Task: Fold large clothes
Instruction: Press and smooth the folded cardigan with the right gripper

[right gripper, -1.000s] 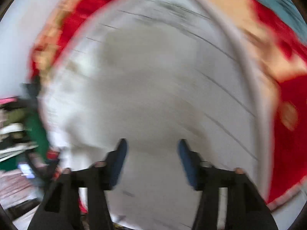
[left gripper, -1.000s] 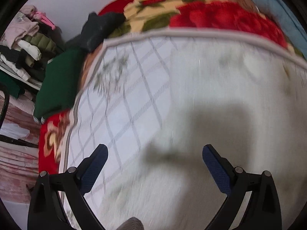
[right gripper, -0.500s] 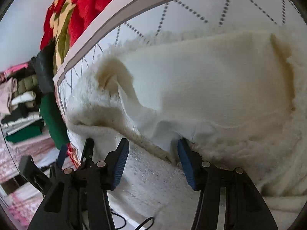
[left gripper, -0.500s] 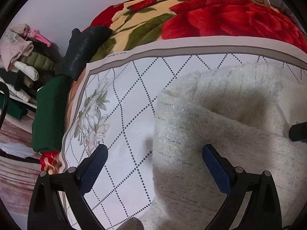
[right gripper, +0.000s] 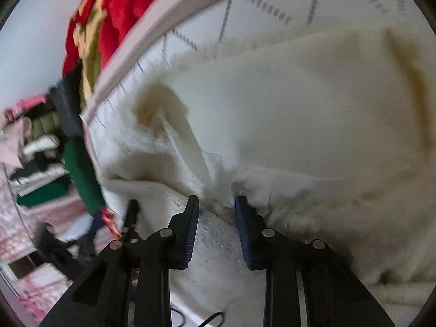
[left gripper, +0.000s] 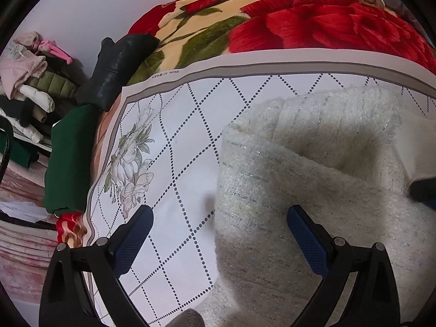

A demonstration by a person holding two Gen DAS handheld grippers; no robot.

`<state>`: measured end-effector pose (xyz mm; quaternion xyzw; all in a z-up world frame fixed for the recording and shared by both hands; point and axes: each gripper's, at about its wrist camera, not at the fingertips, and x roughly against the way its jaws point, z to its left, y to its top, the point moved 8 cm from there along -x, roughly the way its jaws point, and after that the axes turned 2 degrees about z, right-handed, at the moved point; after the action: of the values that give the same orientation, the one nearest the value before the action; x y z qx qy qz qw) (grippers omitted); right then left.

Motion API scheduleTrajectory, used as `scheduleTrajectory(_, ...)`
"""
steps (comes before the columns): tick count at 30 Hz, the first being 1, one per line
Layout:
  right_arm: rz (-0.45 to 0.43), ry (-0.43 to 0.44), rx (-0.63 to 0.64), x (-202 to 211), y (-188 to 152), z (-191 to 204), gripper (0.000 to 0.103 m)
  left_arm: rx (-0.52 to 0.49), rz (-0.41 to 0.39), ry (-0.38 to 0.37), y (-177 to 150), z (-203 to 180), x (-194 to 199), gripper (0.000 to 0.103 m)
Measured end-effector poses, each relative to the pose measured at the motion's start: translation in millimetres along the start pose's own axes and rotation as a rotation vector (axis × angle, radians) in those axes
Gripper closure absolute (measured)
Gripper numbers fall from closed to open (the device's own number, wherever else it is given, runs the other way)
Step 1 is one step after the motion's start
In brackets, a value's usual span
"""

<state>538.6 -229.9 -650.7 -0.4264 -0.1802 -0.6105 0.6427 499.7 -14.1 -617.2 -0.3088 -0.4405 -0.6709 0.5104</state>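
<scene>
A cream sweater point(left gripper: 313, 190) is seen spread over a white sheet point(left gripper: 174, 147) printed with dotted diamonds, which lies on a bed covered by a red flowered blanket point(left gripper: 313, 24). In the left wrist view the sweater fills the lower right of the frame, with one layer already laid over another along a diagonal edge, so a first fold is judged to be partly made. The left tool point(left gripper: 218, 234) is held with its fingers spread wide above the sweater's left edge, and nothing is gripped between them.

In the right wrist view the right tool point(right gripper: 215, 218) is shown at the bottom centre with its fingers partly drawn together around a bunched ridge of the sweater point(right gripper: 299, 103); whether the cloth is truly pinched cannot be told (the picture is blurred). The smooth inner lining is turned upward there, so the garment is judged to be far from a neat bundle: flattening and further folds remain. A pile of clothes point(left gripper: 30, 87) is seen at the left edge.
</scene>
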Motion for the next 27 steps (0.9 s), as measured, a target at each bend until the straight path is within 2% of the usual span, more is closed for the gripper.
scheduleTrajectory(3,-0.012,0.121,0.048,12,-9,17,0.074,-0.008,-0.014,0.022,1,0,3,0.002)
scheduleTrajectory(4,0.010,0.125,0.055,9,-13,17,0.074,-0.015,-0.015,0.035,1,-1,2,0.002)
scheduleTrajectory(6,0.040,0.041,0.052,-7,-11,9,0.074,-0.019,-0.016,0.050,0,-3,2,0.002)
scheduleTrajectory(7,0.057,0.028,0.043,-18,-10,6,0.076,-0.021,-0.016,0.054,0,-3,2,0.002)
scheduleTrajectory(8,0.061,0.027,0.018,-21,-7,0,0.080,-0.023,-0.014,0.058,0,-4,3,0.002)
scheduleTrajectory(9,0.049,0.000,-0.001,-18,-3,-3,0.092,-0.024,-0.013,0.061,0,-4,4,0.002)
scheduleTrajectory(10,0.028,-0.019,-0.001,-15,1,-2,0.089,-0.022,-0.015,0.059,0,-4,6,0.002)
scheduleTrajectory(12,-0.001,-0.117,0.030,-7,5,-9,0.087,-0.025,-0.017,0.058,0,-4,8,0.002)
scheduleTrajectory(13,0.013,-0.101,0.037,-7,3,-8,0.086,-0.027,-0.017,0.054,0,-5,8,0.002)
scheduleTrajectory(14,0.038,-0.050,0.030,-10,0,-7,0.083,-0.028,-0.015,0.053,-1,-6,8,0.002)
scheduleTrajectory(15,0.066,-0.028,0.029,-16,-3,-9,0.079,-0.030,-0.014,0.055,-1,-7,7,0.002)
scheduleTrajectory(22,0.073,-0.084,0.067,-35,7,0,0.077,-0.029,-0.008,0.054,-1,-8,7,0.002)
scheduleTrajectory(23,0.064,-0.096,0.077,-32,5,1,0.080,-0.030,-0.006,0.050,-2,-9,7,0.002)
scheduleTrajectory(24,0.045,-0.103,0.076,-33,7,4,0.094,-0.033,-0.005,0.048,-2,-10,7,0.002)
scheduleTrajectory(27,-0.012,-0.127,0.095,-34,10,21,0.096,-0.039,-0.003,0.041,-5,-12,8,0.002)
